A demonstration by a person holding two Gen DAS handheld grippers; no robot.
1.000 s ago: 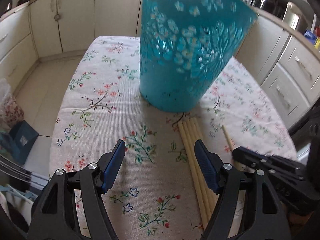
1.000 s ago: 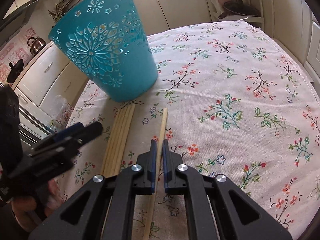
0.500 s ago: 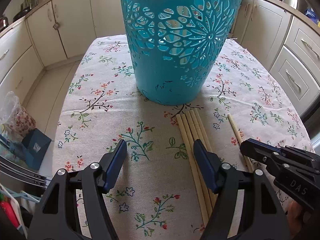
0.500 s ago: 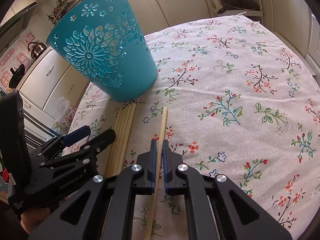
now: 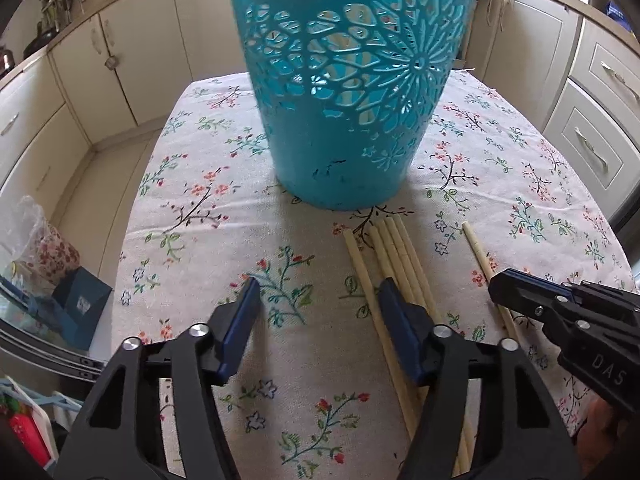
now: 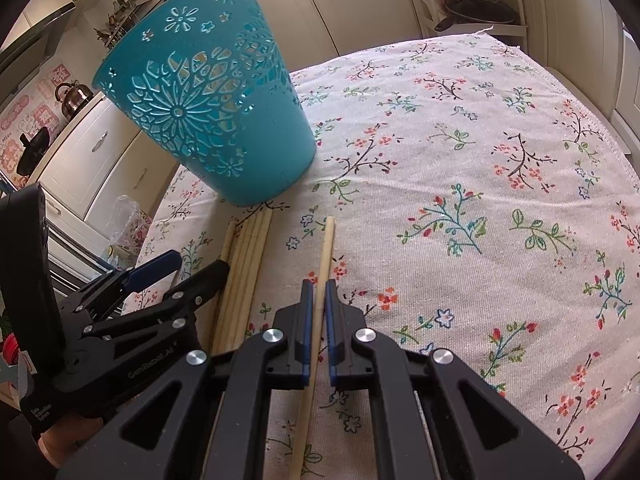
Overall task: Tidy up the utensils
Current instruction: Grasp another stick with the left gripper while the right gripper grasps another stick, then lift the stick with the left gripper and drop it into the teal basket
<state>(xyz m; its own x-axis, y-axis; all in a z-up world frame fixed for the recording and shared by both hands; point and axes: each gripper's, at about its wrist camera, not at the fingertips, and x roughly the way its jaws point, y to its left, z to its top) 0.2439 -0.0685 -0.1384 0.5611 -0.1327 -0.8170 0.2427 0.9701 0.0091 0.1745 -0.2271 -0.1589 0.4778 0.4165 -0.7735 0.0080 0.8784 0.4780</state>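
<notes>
A teal cut-out basket stands upright on the flowered tablecloth. A bundle of pale wooden chopsticks lies just in front of it. My left gripper hovers at the bundle's left edge with its jaws closing. Only the leftmost stick shows just inside its right finger, and no pad presses it. One single chopstick lies apart to the right, and my right gripper is shut on it low over the cloth.
The table drops off at left to the floor, where a plastic bag and a blue box sit. Cream cabinets ring the room. A kettle stands on the far counter.
The left gripper's jaws have narrowed and it has rolled, so the basket now looks upright and centred. It has edged closer to the bundle. The right gripper and its chopstick have stayed put.
</notes>
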